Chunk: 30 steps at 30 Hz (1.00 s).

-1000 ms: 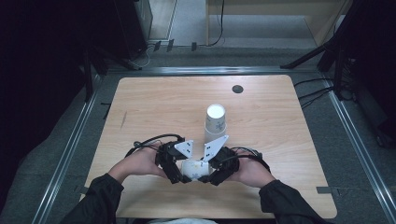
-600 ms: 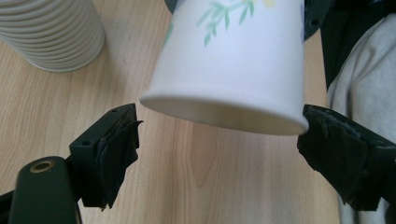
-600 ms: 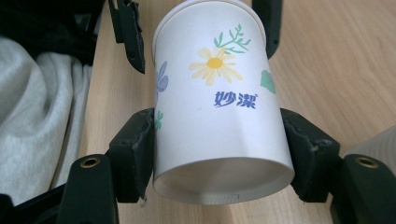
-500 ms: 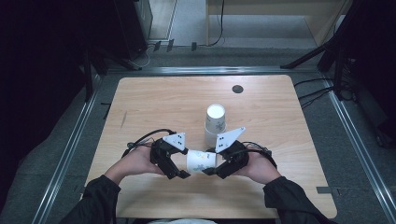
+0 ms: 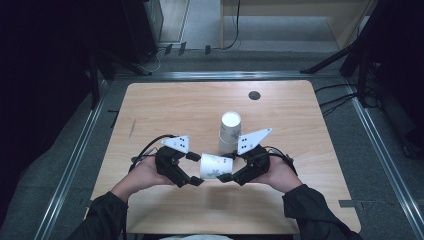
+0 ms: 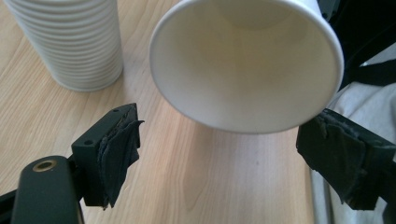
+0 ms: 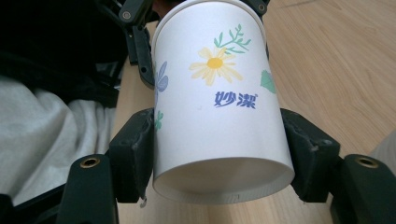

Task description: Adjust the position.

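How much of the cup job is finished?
One paper cup is off the stack and lies sideways, clamped near its base by the right gripper. The left gripper is open around its rim, not touching. It still needs setting down.

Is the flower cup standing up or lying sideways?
Sideways. The flower cup is held off the table between the right gripper jaws, its open, empty mouth facing the open left gripper.
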Each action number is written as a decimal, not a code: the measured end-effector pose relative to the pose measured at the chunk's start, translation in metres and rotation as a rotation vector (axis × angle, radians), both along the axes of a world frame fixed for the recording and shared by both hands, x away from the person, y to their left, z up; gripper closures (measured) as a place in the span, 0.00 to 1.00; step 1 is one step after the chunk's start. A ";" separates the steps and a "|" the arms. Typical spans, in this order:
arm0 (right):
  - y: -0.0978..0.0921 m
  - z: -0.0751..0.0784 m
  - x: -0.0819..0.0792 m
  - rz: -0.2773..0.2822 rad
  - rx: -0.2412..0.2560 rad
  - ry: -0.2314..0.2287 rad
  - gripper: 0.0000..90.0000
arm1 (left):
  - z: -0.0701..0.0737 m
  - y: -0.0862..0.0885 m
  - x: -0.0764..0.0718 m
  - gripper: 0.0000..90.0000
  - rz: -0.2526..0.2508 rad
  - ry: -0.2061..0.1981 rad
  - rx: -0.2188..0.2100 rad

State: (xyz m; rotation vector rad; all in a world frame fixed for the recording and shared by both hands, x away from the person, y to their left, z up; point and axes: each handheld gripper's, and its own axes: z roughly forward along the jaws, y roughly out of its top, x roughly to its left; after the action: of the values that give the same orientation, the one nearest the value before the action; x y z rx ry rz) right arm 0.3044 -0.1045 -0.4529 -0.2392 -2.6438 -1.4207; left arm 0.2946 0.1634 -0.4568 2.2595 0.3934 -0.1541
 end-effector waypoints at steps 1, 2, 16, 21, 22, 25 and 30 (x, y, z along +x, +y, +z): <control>0.000 0.000 0.000 0.004 0.007 0.009 0.38 | 0.000 -0.001 -0.001 0.15 0.004 0.001 -0.009; 0.000 0.001 0.001 0.005 0.010 0.011 0.38 | 0.001 -0.001 -0.002 0.15 0.003 0.000 -0.017; 0.010 -0.001 -0.001 0.050 0.024 0.061 0.38 | 0.003 0.001 -0.004 0.24 -0.023 0.023 -0.117; 0.011 -0.002 -0.001 0.053 0.016 0.065 0.38 | 0.001 0.001 -0.004 0.24 -0.029 0.026 -0.110; 0.011 -0.002 -0.001 0.052 0.014 0.064 0.38 | 0.002 0.001 -0.004 0.24 -0.026 0.025 -0.114; 0.011 -0.002 -0.001 0.049 0.012 0.065 0.39 | 0.004 0.002 -0.004 0.26 -0.020 0.026 -0.125; 0.012 -0.002 -0.002 0.048 0.007 0.057 0.39 | 0.004 0.002 -0.004 0.27 -0.020 0.018 -0.109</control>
State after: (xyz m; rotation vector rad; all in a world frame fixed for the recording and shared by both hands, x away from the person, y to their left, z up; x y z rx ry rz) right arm 0.3029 -0.0921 -0.4548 -0.2109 -2.5812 -1.3873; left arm 0.2905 0.1652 -0.4527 2.1563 0.3631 -0.2018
